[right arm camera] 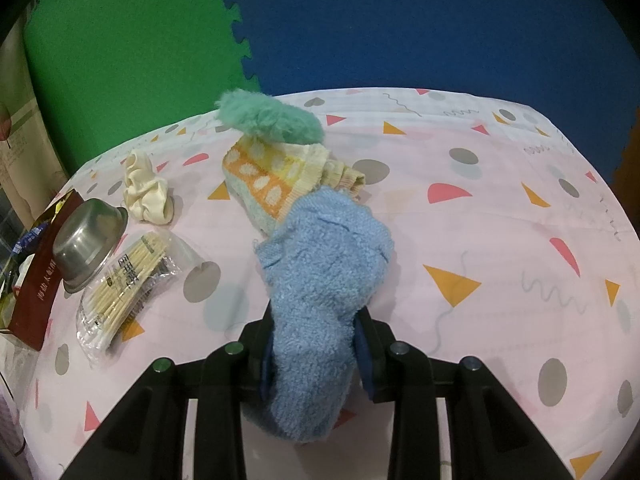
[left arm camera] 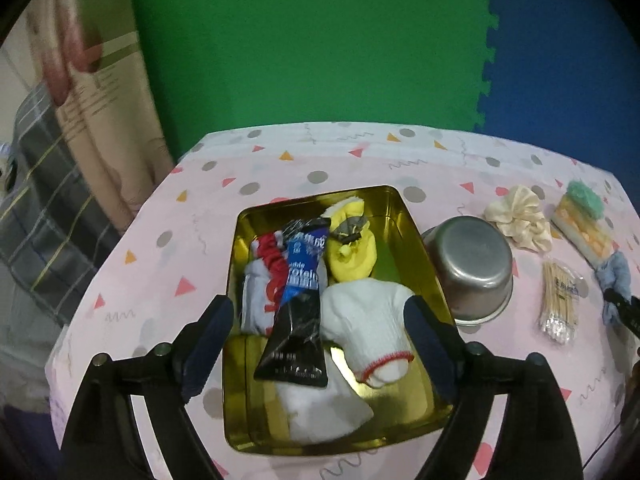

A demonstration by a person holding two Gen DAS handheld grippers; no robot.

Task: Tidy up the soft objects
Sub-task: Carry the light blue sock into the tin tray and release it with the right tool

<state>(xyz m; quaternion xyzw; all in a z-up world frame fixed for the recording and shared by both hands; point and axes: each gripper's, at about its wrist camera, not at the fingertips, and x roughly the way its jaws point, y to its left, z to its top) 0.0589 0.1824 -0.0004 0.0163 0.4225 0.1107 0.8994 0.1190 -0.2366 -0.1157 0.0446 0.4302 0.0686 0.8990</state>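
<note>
My left gripper hangs open over a gold tin, with nothing pressed between its fingers. In the tin lie a white sock, a yellow sock, a red and white sock and a black and blue packet. My right gripper is shut on a fluffy blue sock, whose far end rests on the table. Just beyond it lie an orange and yellow dotted sock and a green fluffy piece. A cream scrunchie lies farther left.
An upturned steel bowl stands right of the tin, with a packet of toothpicks beside it. The pink patterned tablecloth shows bare to the right of the blue sock. Green and blue foam mats stand behind the table's far edge.
</note>
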